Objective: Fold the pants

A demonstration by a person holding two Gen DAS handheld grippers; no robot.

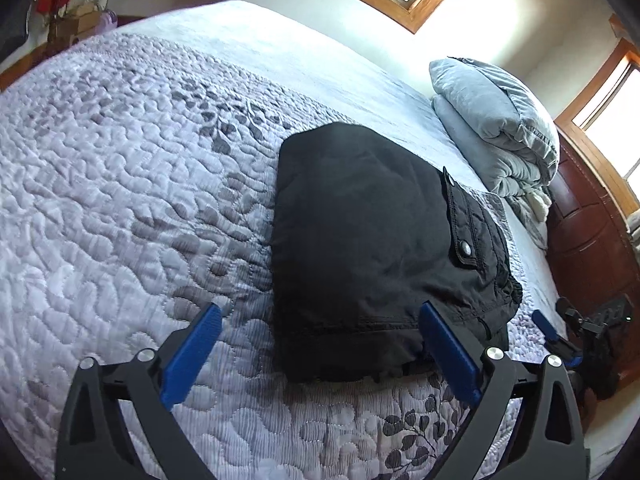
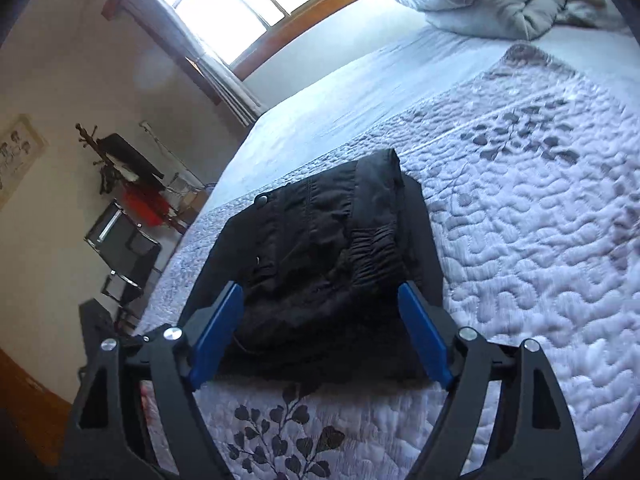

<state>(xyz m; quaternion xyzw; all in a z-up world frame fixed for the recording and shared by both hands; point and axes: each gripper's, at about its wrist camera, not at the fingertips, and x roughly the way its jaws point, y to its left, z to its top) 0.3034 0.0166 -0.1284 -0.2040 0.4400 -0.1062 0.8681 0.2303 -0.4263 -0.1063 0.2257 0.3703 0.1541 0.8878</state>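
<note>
Black pants [image 1: 372,240] lie folded into a compact rectangle on the quilted bed cover [image 1: 120,184], with a snap pocket flap on the right side. My left gripper [image 1: 320,312] is open, its blue fingers just short of the bundle's near edge, holding nothing. In the right wrist view the same pants [image 2: 320,248] show their elastic waistband on top. My right gripper [image 2: 320,292] is open, its blue fingers either side of the bundle's near end, holding nothing. The right gripper also shows in the left wrist view [image 1: 560,336], past the bundle's right corner.
A folded grey blanket pile [image 1: 496,128] lies at the head of the bed, against a dark wooden headboard [image 1: 592,240]. Windows with wooden frames are behind. A chair [image 2: 124,248] and coat rack [image 2: 104,160] with clothes stand beside the bed's far side.
</note>
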